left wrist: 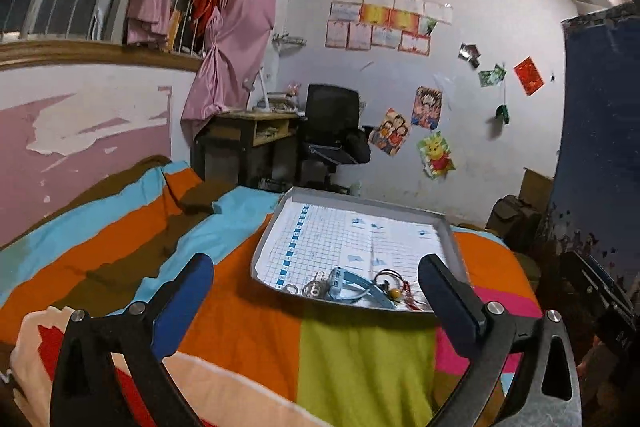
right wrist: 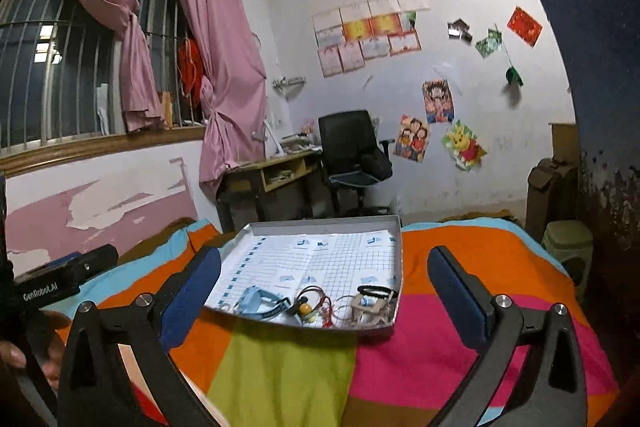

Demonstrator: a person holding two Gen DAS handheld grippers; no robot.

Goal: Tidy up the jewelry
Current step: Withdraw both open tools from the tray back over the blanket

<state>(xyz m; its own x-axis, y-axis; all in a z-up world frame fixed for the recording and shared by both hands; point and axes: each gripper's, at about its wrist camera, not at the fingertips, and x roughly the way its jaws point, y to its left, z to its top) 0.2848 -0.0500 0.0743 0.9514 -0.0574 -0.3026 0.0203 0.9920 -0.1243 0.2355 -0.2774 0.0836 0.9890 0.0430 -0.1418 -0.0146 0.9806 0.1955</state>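
Observation:
A shallow grey tray (left wrist: 280, 211) (right wrist: 396, 247) lined with gridded paper lies on a striped bed. Along its near edge sits a jumble of jewelry: a light-blue watch (left wrist: 340, 281) (right wrist: 260, 301), silver rings (left wrist: 312, 289), a cord with a yellow bead (left wrist: 394, 291) (right wrist: 305, 308), thin bangles (right wrist: 344, 305) and a black band (right wrist: 376, 291). My left gripper (left wrist: 316, 279) is open above the blanket, just short of the tray. My right gripper (right wrist: 324, 275) is open too, its fingers to either side of the tray's near end. Neither holds anything.
The bed's striped blanket (left wrist: 360, 355) (right wrist: 280, 367) fills the foreground. Behind the bed stand a wooden desk (left wrist: 248, 135) and a black office chair (right wrist: 352, 151). A green stool (right wrist: 568, 243) is at the right. The other gripper's body (right wrist: 60, 279) shows at the left.

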